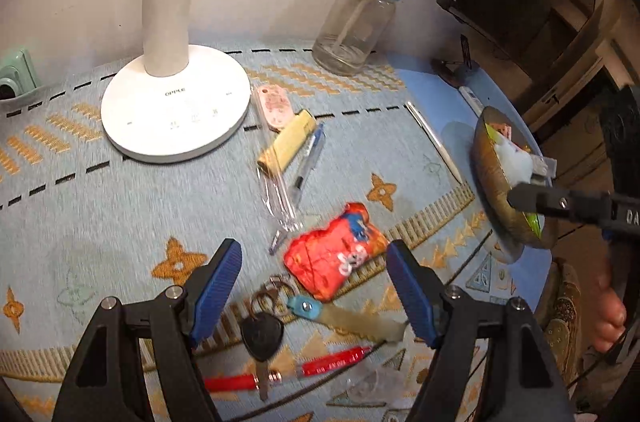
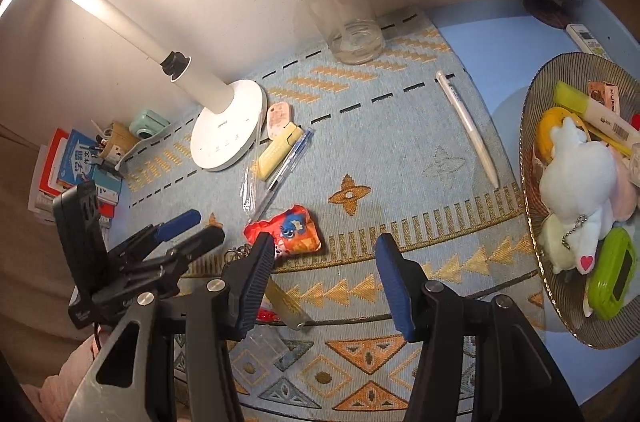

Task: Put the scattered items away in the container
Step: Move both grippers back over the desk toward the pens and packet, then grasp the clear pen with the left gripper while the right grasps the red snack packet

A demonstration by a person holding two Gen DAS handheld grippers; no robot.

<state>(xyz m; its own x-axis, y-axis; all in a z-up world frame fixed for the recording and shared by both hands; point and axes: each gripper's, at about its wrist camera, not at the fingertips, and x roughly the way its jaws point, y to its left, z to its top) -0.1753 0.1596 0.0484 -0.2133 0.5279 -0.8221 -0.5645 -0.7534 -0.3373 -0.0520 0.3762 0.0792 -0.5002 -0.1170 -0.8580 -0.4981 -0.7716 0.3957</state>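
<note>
hovering open, left gripper (image 1: 314,276) frames red snack packet (image 1: 334,250).

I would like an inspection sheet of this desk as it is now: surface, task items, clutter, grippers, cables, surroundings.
Surface: patterned blue mat over a blue desk.
Job's things: ribbed bowl at the right, already holding a white plush toy, a highlighter and a green case. Left on the mat: white pen, red snack packet, keys, red pen, yellow lighter, blue pen.
Clutter: desk lamp, clear bottle, books at the far left.
Grippers: left gripper open above the keys; right gripper open, empty.
Cables: nothing seen.
Surroundings: white wall behind; dark furniture at the right.
</note>
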